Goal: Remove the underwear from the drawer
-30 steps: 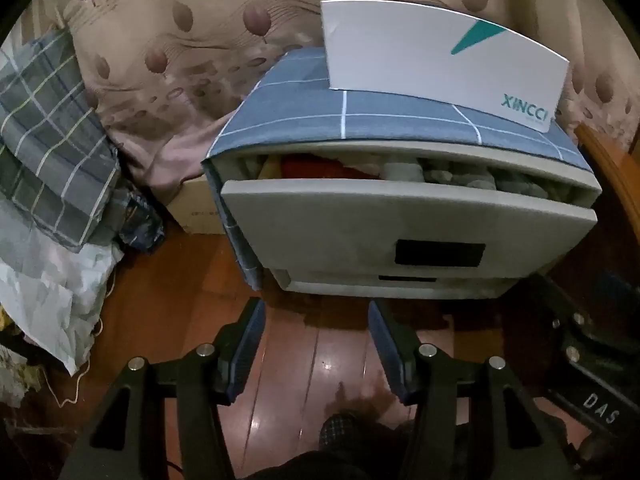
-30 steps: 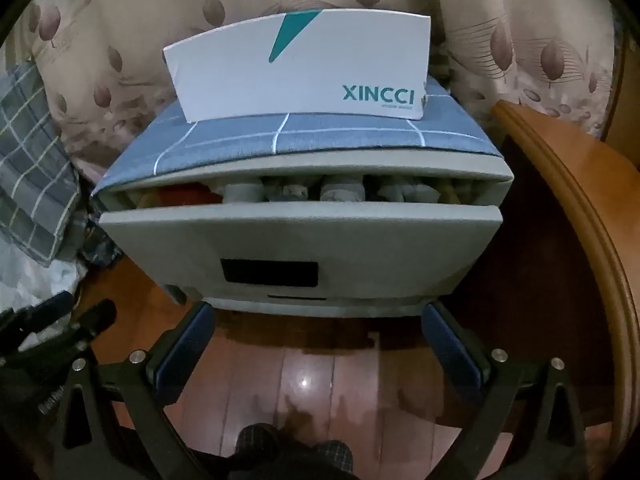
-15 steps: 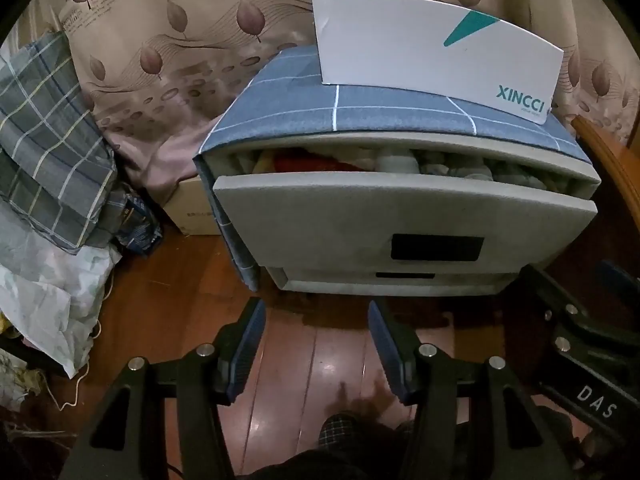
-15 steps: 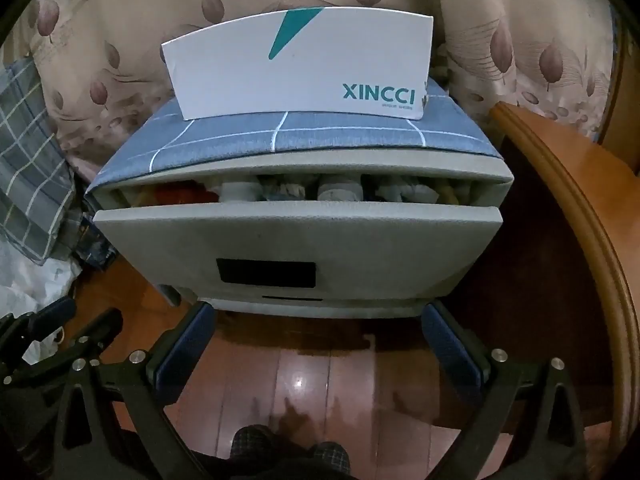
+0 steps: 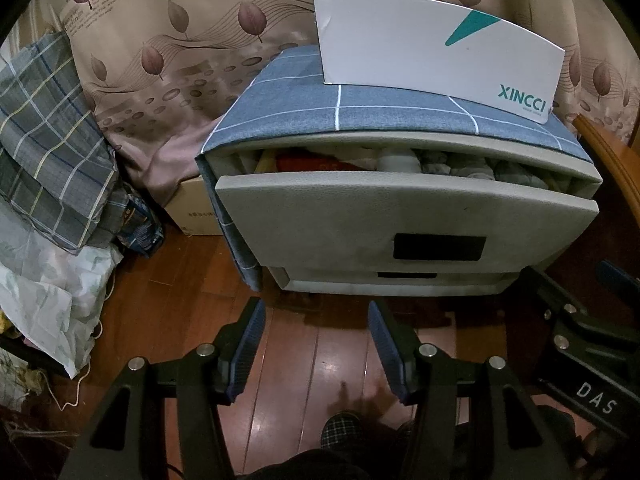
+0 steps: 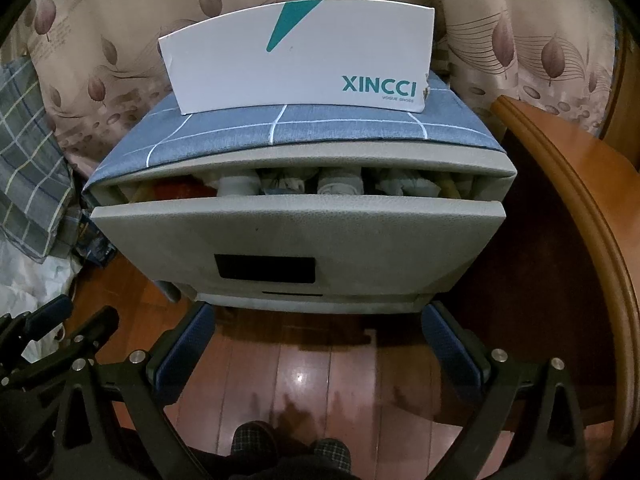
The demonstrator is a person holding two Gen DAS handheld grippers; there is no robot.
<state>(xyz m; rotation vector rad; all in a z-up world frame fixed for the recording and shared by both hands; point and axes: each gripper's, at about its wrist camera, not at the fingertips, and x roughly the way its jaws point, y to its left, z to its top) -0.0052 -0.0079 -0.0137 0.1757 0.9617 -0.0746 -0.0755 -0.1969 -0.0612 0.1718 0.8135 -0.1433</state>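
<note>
A grey drawer (image 5: 400,208) (image 6: 296,232) of a small cabinet stands pulled out a little. Rolled underwear (image 6: 340,182) (image 5: 400,160) in white and grey lies packed in a row inside it, with a red piece (image 5: 304,162) at the left end. My left gripper (image 5: 316,320) hangs open over the wooden floor, below the drawer front and apart from it. My right gripper (image 6: 320,324) is open wide, its fingertips just under the cabinet's lower edge. Nothing is between either pair of fingers.
A blue checked cloth (image 6: 280,128) covers the cabinet top, and a white XINCCI box (image 6: 300,72) stands on it. Plaid fabric and bags (image 5: 52,152) pile up at the left. A curved wooden board (image 6: 580,208) stands close at the right. A leaf-patterned curtain (image 5: 160,40) hangs behind.
The views shifted only slightly; the cabinet sits a touch lower in the right wrist view. Both grippers stay open and empty.
</note>
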